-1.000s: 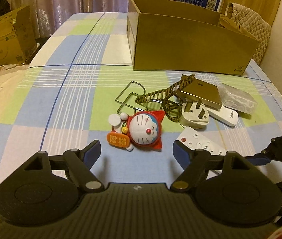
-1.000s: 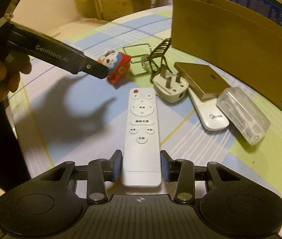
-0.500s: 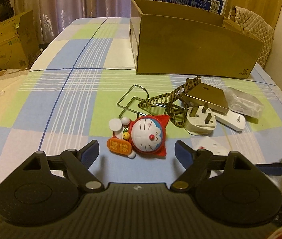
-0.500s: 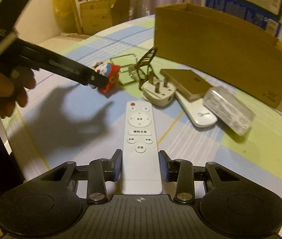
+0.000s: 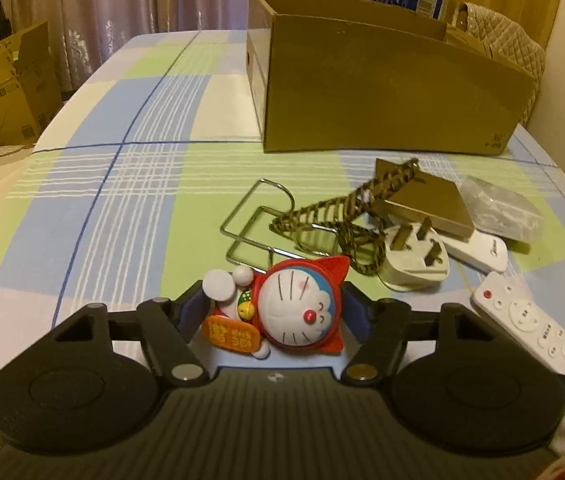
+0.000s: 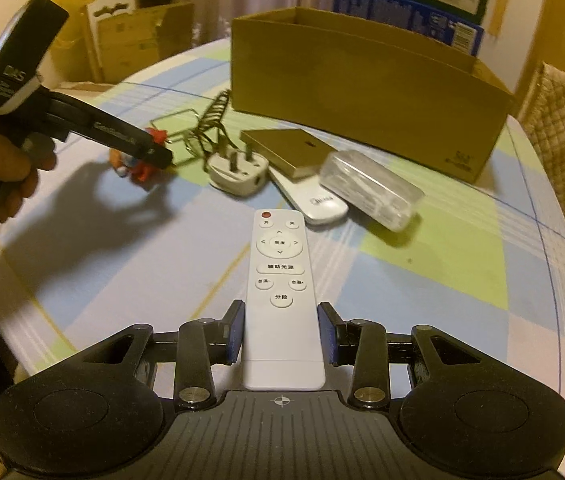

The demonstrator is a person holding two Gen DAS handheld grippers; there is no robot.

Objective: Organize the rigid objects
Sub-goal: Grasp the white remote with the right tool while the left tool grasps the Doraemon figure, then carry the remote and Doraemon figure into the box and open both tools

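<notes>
A red and white Doraemon toy (image 5: 288, 312) lies on the checked tablecloth between the fingers of my left gripper (image 5: 276, 312), which is open around it with a gap on each side. My right gripper (image 6: 281, 334) is shut on a white remote with round buttons (image 6: 281, 276) and holds it above the table; the remote also shows in the left wrist view (image 5: 530, 326). The open cardboard box (image 5: 378, 84) stands at the back of the table. In the right wrist view the left gripper (image 6: 154, 152) hides most of the toy (image 6: 142, 168).
A wire stand (image 5: 258, 226), a braided cord (image 5: 342, 212), a white plug (image 5: 416, 254), a brown flat box (image 5: 422, 204), a second white remote (image 5: 480, 250) and a clear plastic case (image 5: 502, 212) lie in front of the box. A padded chair (image 5: 498, 52) stands behind.
My left gripper has moved forward and down so that the toy now sits between its fingers. My right gripper has lifted the white remote off the table.
</notes>
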